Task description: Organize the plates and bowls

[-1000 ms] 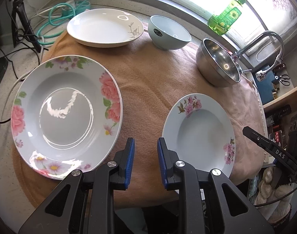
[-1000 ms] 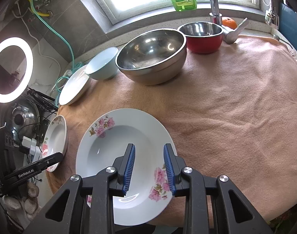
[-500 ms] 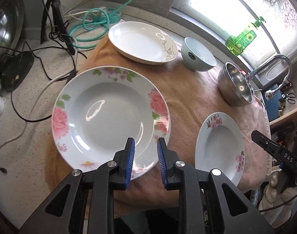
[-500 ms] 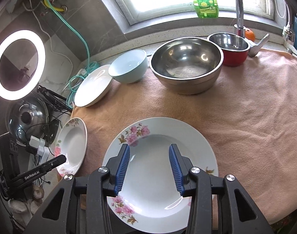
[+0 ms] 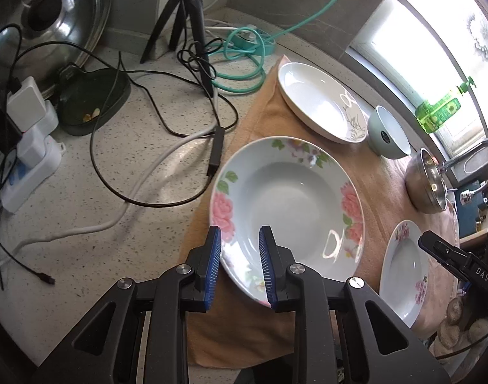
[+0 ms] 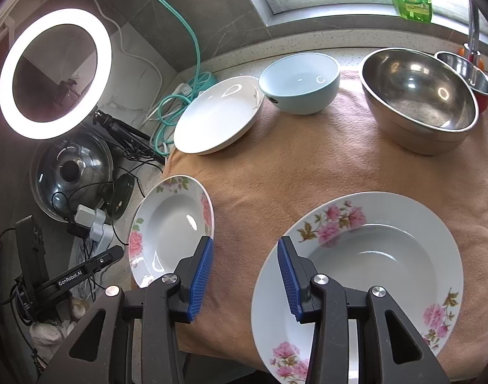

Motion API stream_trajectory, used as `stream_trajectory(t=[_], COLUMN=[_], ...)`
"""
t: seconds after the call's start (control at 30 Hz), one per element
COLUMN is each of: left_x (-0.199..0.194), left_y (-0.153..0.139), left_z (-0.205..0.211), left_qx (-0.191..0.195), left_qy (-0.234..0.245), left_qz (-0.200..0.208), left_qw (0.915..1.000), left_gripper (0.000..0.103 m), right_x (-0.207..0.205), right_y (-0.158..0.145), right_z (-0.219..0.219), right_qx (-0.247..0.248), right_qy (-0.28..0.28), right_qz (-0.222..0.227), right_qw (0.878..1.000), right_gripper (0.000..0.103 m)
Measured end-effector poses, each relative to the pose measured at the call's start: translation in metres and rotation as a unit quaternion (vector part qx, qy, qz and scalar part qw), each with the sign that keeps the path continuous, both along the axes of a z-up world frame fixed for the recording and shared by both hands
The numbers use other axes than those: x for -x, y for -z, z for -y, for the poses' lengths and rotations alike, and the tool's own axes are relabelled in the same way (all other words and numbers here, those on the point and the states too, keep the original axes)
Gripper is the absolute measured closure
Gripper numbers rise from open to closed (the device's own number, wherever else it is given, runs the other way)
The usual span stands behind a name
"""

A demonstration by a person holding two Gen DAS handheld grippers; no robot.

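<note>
The left gripper (image 5: 239,267) has ribbed blue fingers (image 5: 213,264) set in matte black frames, standing narrowly apart over the near rim of a glossy rose-patterned plate (image 5: 288,192); whether they touch that rim cannot be told, and nothing is pinched. The right gripper (image 6: 244,280) shows the same ribbed blue fingers (image 6: 200,275), moderately apart after just having been opening, with only the fuzzy peach cloth (image 6: 301,160) between them; its right finger hangs over the left rim of a smooth, deep pink-blossom plate (image 6: 388,256), which lies flat on the cloth. The rose-patterned plate sits at the cloth's left edge, partly overhanging the speckled stone surface (image 5: 116,224). Farther back on the cloth stand a plain white plate (image 6: 218,113) with a faint sprig, a round pale-blue bowl (image 6: 300,84), a polished steel bowl (image 6: 420,99) and, behind it, a red-walled steel bowl (image 6: 468,73). A lit ring lamp (image 6: 55,75), a domed glass lid (image 5: 61,12) and tangled cables (image 5: 164,121) crowd the left.
</note>
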State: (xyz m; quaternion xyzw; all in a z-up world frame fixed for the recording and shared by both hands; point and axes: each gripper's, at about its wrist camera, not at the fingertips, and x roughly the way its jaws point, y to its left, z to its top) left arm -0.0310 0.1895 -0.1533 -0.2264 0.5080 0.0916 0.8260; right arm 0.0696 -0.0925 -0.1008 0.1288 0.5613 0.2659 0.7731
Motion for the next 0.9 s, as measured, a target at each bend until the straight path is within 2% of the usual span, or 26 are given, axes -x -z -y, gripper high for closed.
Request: stream_trajectory(t=[0.23,0.37,0.6,0.9], left_x=[-0.001,-0.009,-0.02,-0.022], left_y=[0.01,0.016,0.016,0.023], left_z=[-0.026,-0.032,-0.027,-0.03], left_qx=[0.017,0.049,0.03,0.034], left_qy=[-0.016,-0.023,-0.013,-0.009], left_qz=[-0.001,-0.003,-0.005,-0.015], left_qw=[0.9997,0.9986,0.9994,0.9993], left_gripper=[0.08,0.08,0.08,0.08], right_x=[-0.008,-0.012,-0.018,-0.024], right_y=[0.015,0.021,0.036,0.047], right_z=[-0.03,-0.045,-0.062,-0.072], right_qx=[-0.005,0.002,0.006,0.018], right_qy=[-0.015,-0.023,-0.028,-0.033], right_qz=[-0.028,-0.035,-0.057,-0.069], right_qw=[0.999,0.999,0.998,0.997], right_gripper=[0.065,0.065,0.069,0.075])
